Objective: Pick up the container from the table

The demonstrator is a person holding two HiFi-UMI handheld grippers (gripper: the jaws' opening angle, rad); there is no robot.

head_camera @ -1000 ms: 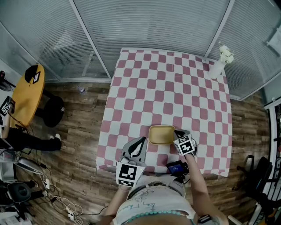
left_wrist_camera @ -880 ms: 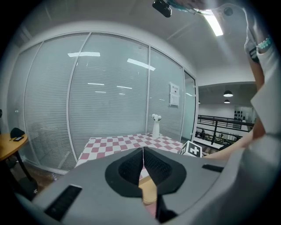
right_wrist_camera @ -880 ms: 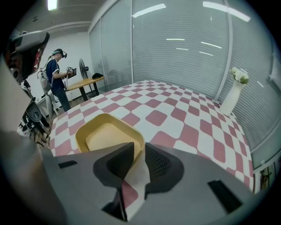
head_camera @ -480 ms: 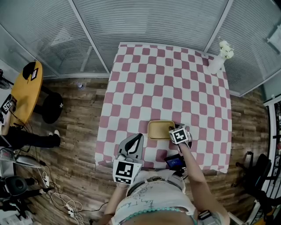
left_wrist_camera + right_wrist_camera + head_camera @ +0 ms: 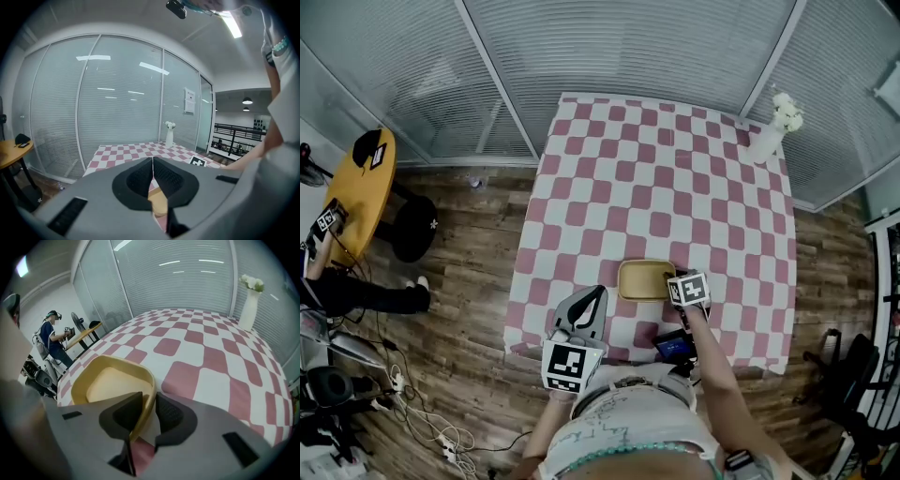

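A shallow yellow container [image 5: 645, 279] rests on the checked table [image 5: 656, 187] near its front edge. My right gripper [image 5: 674, 283] points steeply down at the container's right side. In the right gripper view the container [image 5: 112, 380] has its near rim between the pads of that gripper [image 5: 149, 401]. The jaws are closing and the pads look pressed on the rim. My left gripper [image 5: 598, 294] hovers left of the container at the table's front edge, shut and holding nothing. In the left gripper view the tips of this gripper [image 5: 153, 161] meet, and a sliver of the container [image 5: 157, 206] shows below them.
A white vase with flowers [image 5: 769, 136] stands at the table's far right corner. Glass walls with blinds run behind the table. A round yellow side table [image 5: 361, 192] and a black stool [image 5: 414, 234] stand on the wood floor at left, where a person [image 5: 51, 333] stands.
My right gripper has sunk and rolled onto the container's right rim, which now sits between its jaws. The left gripper has stayed where it was.
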